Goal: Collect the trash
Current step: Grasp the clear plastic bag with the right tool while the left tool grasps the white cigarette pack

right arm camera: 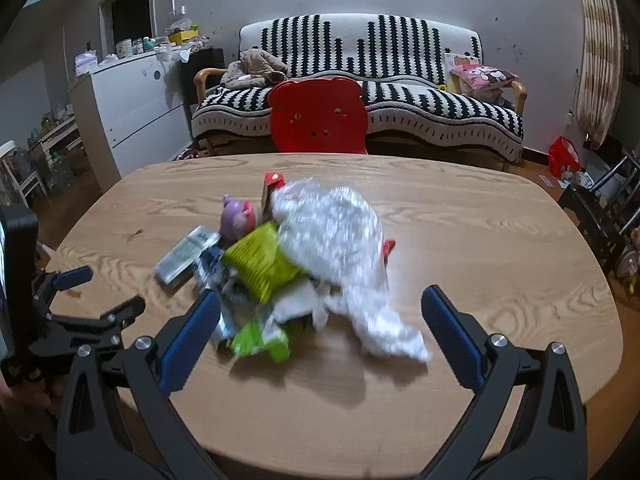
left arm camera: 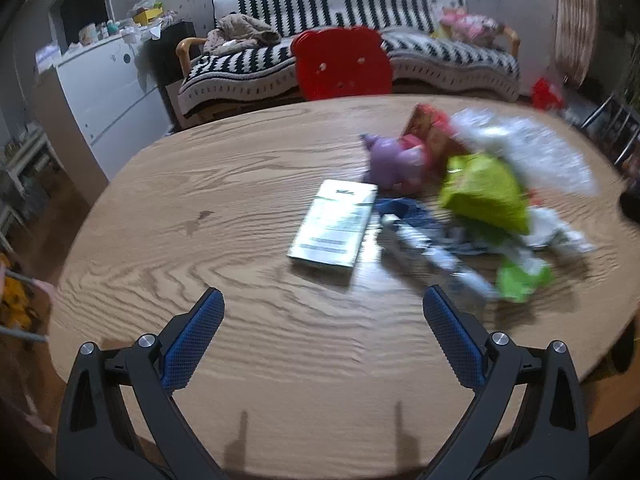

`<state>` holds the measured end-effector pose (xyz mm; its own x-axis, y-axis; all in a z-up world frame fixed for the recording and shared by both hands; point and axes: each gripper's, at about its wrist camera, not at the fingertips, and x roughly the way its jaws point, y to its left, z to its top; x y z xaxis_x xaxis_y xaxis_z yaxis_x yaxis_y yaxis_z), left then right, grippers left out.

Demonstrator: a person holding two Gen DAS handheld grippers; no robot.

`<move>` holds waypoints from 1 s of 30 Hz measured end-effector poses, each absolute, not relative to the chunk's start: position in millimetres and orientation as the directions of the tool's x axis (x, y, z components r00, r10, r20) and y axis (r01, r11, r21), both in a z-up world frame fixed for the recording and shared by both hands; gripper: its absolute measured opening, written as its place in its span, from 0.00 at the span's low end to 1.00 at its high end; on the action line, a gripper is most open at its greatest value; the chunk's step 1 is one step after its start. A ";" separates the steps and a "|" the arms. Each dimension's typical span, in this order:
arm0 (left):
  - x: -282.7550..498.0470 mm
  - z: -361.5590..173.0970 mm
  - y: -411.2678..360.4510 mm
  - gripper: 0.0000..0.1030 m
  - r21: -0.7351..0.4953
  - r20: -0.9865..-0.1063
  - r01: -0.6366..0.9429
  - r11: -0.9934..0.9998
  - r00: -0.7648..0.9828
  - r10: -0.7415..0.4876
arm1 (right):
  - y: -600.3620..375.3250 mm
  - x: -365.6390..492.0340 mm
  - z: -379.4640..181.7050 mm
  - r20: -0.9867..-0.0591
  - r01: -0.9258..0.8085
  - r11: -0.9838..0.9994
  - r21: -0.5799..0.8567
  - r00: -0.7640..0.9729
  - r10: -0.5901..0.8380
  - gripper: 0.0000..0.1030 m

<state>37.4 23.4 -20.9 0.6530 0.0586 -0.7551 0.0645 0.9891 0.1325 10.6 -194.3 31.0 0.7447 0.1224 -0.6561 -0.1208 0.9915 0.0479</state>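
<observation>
Both spread, empty: left gripper (left arm camera: 323,308), right gripper (right arm camera: 320,308). I'd straddle the crumpled white plastic bag (right arm camera: 340,236) mid-table, pinching low.

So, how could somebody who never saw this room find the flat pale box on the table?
Start at the oval wooden table. The trash heap lies on it; the flat pale rectangular box lies at the heap's left edge. Unlike its crumpled neighbours, it is flat and straight-edged.

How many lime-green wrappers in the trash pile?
2: a large lime-green bag mid-pile beside the clear plastic bag, a smaller lime-green wrapper at the near edge. More may be buried.
</observation>
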 end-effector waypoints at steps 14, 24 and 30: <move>121.8 -69.6 39.7 0.94 0.142 -0.803 0.120 0.982 0.594 0.044 | -206.4 114.9 -18.8 -0.727 -0.097 0.991 0.090 0.674 0.132 0.92; 116.5 -63.8 31.2 0.57 0.060 -0.796 0.174 0.983 0.602 -0.058 | -215.6 106.3 0.2 -0.677 -0.106 0.981 0.163 0.711 0.189 0.11; 102.8 -41.2 34.4 0.55 0.035 -0.755 0.145 0.989 0.652 -0.069 | -235.0 80.3 31.8 -0.594 -0.128 0.962 0.241 0.764 0.251 0.10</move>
<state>102.8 34.4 -41.2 0.6520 -0.0688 -0.7551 0.1453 0.9887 0.0354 80.3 -235.0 31.8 0.7643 0.2506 -0.5942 -0.1282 0.9621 0.2408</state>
